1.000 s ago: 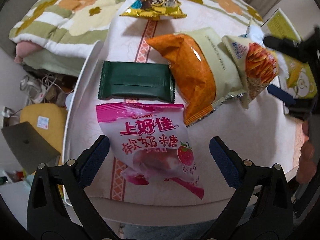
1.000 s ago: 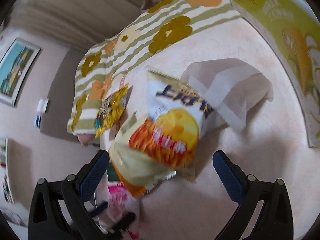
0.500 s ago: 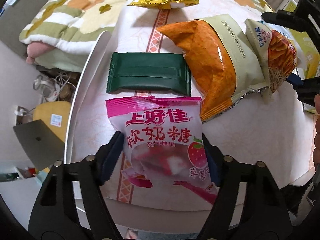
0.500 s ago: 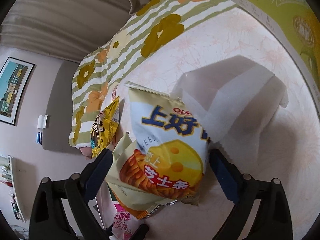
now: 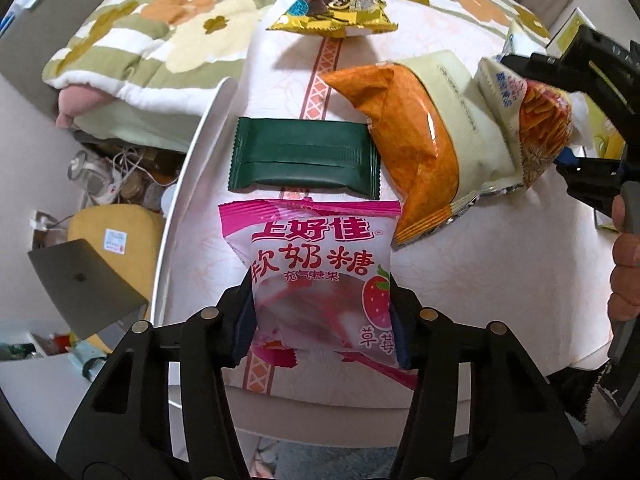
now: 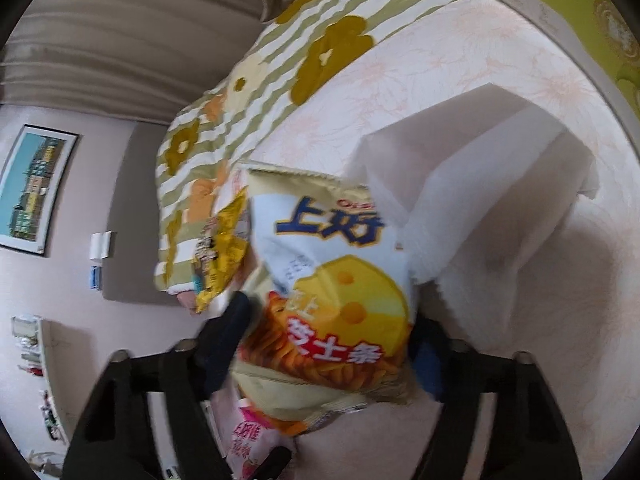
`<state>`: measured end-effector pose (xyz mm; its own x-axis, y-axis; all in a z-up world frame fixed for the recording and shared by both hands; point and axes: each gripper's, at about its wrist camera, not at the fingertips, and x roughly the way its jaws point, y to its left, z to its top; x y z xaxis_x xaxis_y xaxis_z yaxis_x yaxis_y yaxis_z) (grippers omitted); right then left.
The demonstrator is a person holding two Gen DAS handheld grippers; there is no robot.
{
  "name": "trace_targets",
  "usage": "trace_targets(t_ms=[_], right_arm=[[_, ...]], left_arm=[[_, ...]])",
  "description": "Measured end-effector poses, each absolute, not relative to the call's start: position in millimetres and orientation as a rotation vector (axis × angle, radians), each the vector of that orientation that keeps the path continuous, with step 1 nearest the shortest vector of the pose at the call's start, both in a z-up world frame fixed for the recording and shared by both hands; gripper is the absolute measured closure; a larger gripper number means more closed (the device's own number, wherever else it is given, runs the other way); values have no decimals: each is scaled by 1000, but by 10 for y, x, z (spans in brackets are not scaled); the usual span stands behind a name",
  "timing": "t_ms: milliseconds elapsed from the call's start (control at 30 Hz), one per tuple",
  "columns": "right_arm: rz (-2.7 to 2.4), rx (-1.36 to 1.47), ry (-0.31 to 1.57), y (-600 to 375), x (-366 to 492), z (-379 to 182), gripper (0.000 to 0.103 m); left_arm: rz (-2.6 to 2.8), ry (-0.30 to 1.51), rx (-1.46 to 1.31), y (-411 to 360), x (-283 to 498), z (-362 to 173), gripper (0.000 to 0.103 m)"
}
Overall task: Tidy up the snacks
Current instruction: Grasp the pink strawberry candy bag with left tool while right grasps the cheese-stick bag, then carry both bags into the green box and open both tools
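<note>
Left gripper (image 5: 322,316) closing, pinching pink bag (image 5: 320,276), long axis away from camera; right gripper (image 6: 328,356) closing, pinching cheese bag (image 6: 332,304), top pointing away.

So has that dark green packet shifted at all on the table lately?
No. The dark green packet lies just as before, beside the orange bag on the tablecloth's patterned stripe.

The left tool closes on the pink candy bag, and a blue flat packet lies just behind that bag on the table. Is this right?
Not quite: the flat packet is dark green, not blue, as the left wrist view shows. The rest holds: the left tool is closing on the pink candy bag, and the packet lies just behind it on the table.
</note>
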<state>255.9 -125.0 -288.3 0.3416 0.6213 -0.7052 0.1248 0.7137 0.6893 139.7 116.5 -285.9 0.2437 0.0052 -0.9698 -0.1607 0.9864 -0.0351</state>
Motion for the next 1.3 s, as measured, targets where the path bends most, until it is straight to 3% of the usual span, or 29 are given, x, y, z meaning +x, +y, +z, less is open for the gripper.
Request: trace_targets(t_ms=[67,267,867,1300], right_arm=[[379,743,1193,-1233,2544,-2852,46],[403,753,1171,-1239,2474,-2760,53],[511,742,1009,-1188,2155,-2011,56],[438,690,818,-2008,1972,-1206,56]], left_arm=[[113,1307,-140,1183,1386,-2809,54],[99,1266,-147,1185,1354,-2604,54],[20,1058,-141,1212,1358,-1750,54],[-158,905,-86,641,1807,-1008,54]])
